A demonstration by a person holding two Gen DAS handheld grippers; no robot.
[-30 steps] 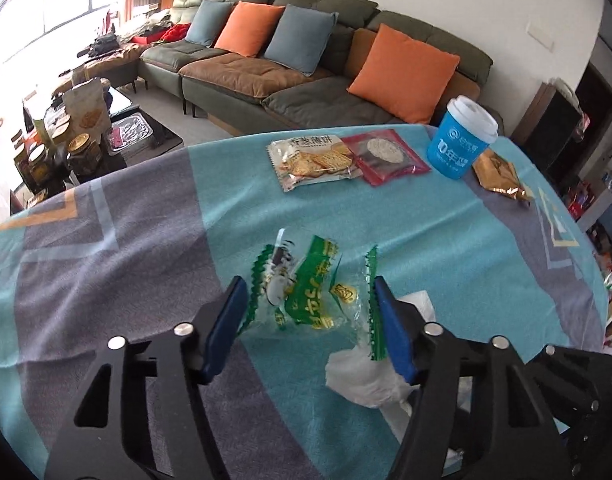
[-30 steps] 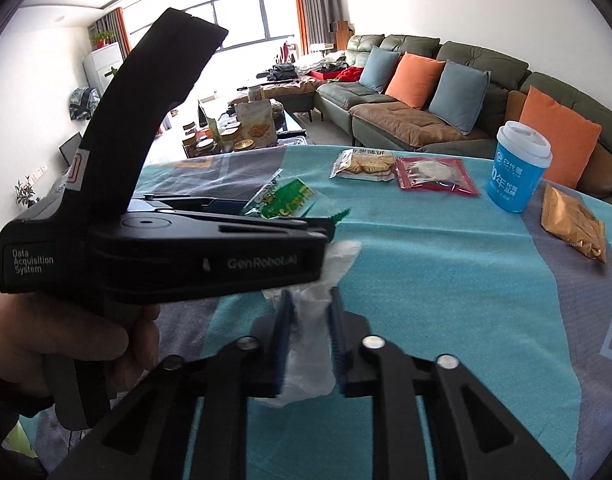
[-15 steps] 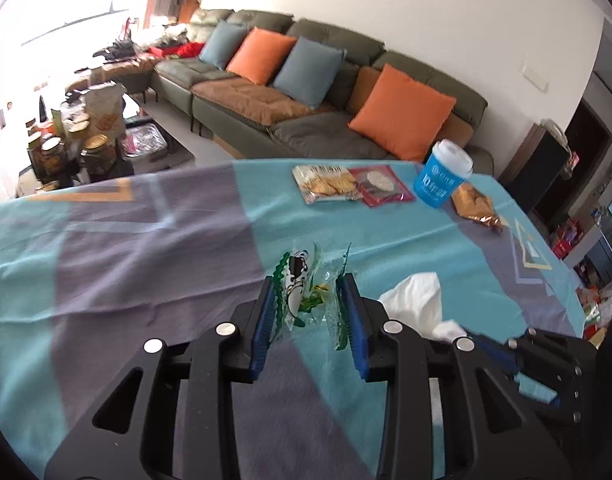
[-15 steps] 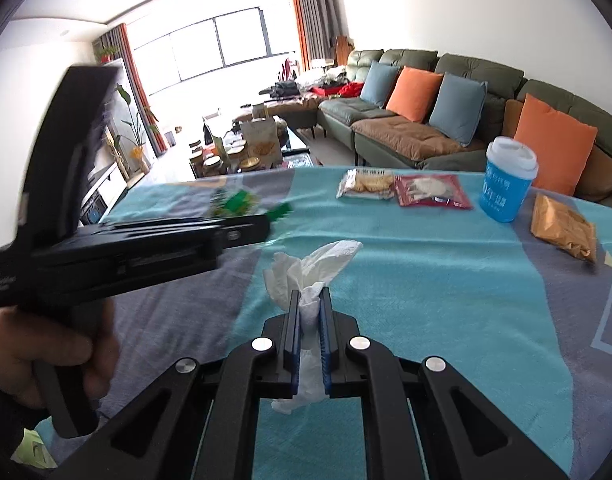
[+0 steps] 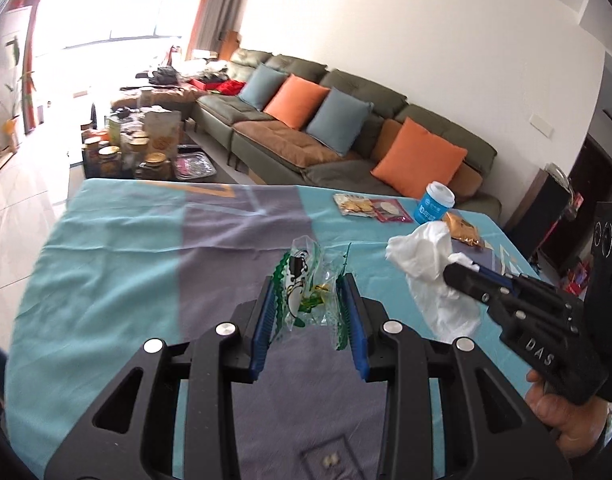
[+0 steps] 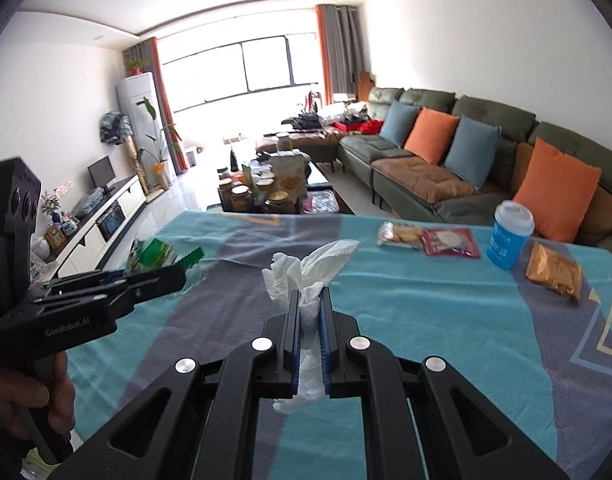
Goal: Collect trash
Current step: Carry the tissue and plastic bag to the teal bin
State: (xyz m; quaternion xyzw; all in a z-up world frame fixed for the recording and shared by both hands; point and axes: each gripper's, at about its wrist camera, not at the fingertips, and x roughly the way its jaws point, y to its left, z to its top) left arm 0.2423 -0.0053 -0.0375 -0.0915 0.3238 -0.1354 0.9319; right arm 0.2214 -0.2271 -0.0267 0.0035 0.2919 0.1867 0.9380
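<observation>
A long olive-green sofa (image 6: 486, 152) with five cushions, three orange and two grey-blue, stands behind the table (image 6: 426, 320), which is covered with a teal and grey-purple cloth. At the cloth's far side lie four things in a row: one clear packet of biscuits (image 6: 400, 234), one red-edged flat packet (image 6: 450, 242) touching it, one upright blue paper cup with a white lid (image 6: 508, 236), and one crinkled golden-brown foil packet (image 6: 554, 274).

Two pieces of trash are lifted clear of the cloth. The left gripper (image 5: 312, 304) has its blue pads pressed on either side of a crumpled clear wrapper printed in green and white (image 5: 306, 284), which stands up between the fingers and above their tips; its jaws closed in on it moments ago, partly apart. The right gripper (image 6: 309, 312), nearly closed, pinches one crumpled white tissue (image 6: 306, 272), which fans out above the pads and hangs below them. A hand (image 6: 25, 396) grips the left gripper's handle.
</observation>
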